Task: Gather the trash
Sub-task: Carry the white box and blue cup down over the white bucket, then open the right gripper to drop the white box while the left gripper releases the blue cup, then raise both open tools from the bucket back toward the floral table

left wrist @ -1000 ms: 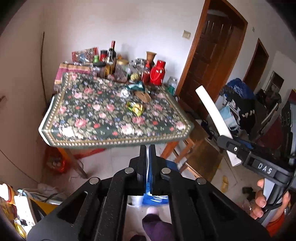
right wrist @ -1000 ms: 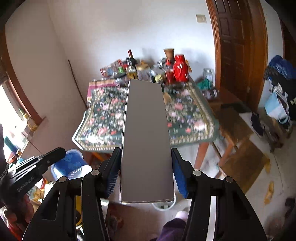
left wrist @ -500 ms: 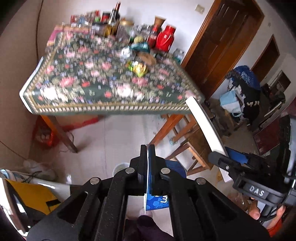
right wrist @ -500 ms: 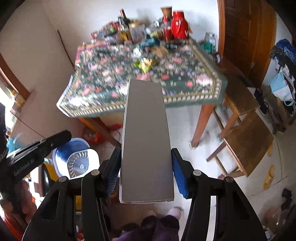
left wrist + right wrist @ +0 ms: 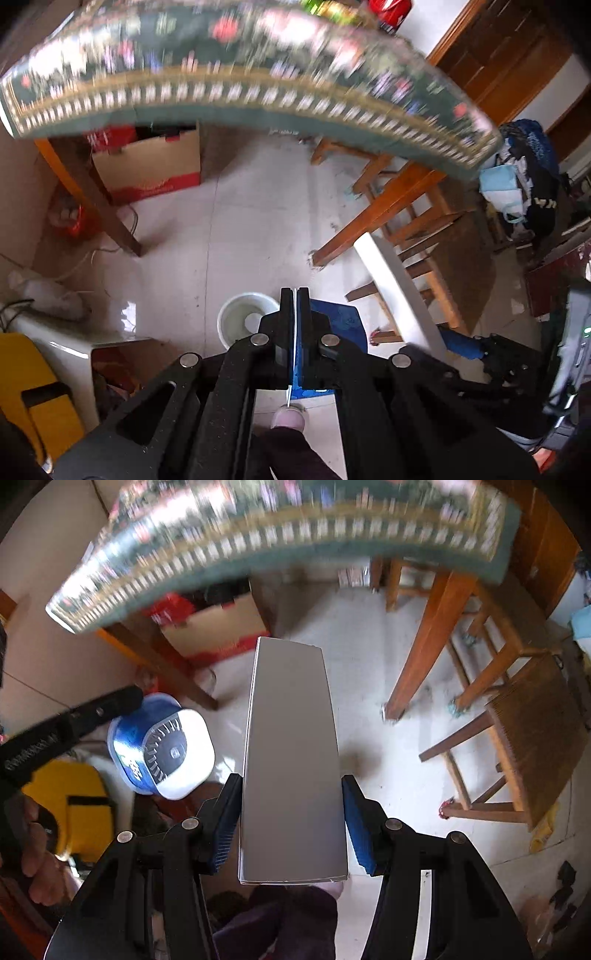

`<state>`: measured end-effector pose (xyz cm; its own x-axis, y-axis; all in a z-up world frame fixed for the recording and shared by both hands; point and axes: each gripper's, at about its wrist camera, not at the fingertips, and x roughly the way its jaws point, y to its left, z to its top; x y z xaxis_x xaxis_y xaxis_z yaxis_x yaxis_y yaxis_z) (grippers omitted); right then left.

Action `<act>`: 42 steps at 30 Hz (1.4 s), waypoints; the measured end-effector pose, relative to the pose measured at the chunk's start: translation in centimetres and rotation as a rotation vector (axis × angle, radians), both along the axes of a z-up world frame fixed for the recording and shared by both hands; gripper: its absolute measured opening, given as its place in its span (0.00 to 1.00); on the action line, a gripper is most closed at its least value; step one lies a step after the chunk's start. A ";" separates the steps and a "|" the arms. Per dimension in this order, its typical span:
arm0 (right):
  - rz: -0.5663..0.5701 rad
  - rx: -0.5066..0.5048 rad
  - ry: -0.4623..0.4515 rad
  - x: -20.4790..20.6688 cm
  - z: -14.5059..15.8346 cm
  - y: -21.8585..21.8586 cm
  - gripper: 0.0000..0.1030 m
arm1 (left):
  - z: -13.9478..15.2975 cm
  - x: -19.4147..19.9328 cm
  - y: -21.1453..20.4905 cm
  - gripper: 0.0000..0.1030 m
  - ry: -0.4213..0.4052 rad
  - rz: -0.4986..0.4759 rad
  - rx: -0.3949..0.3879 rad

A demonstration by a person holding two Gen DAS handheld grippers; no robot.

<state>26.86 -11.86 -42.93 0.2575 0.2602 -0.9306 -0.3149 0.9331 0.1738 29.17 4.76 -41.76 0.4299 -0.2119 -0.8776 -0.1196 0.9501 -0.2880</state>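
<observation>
Right gripper clamps grey box; left gripper pinches blue lid.

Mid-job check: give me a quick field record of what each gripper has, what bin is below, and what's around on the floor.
left gripper: shut on a thin blue and white wrapper
right gripper: shut on a long grey box
bin: white bucket on the floor, just left of the left gripper's fingertips in its view
table: floral cloth, seen from below its edge, blurred
under table: cardboard box
right side: wooden stools
floor: pale tiles
</observation>
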 end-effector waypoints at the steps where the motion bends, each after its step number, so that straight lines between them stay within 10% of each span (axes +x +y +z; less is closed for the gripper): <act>1: 0.007 -0.002 0.014 0.2 -1.3 0.2 0.48 | -1.2 0.1 0.2 0.00 0.007 0.004 0.001; 14: 0.048 0.041 0.139 3.3 -15.2 1.5 0.59 | -15.3 2.1 2.3 0.00 0.097 0.059 -0.004; 25: -0.006 -0.016 0.146 4.3 -16.3 -0.4 0.59 | -20.7 3.8 -0.1 0.14 0.215 0.009 -0.057; 34: -0.002 -0.011 0.096 4.2 -11.5 0.2 0.59 | -16.8 2.1 -0.9 0.19 0.247 -0.045 0.014; 42: 0.009 -0.003 0.017 3.1 -2.7 1.0 0.59 | -7.1 0.3 0.1 0.19 0.190 -0.043 0.037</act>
<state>29.98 -10.85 -45.65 0.2390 0.2595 -0.9357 -0.3199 0.9309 0.1764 29.50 4.83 -48.84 0.2466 -0.1928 -0.9497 -0.1274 0.9651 -0.2290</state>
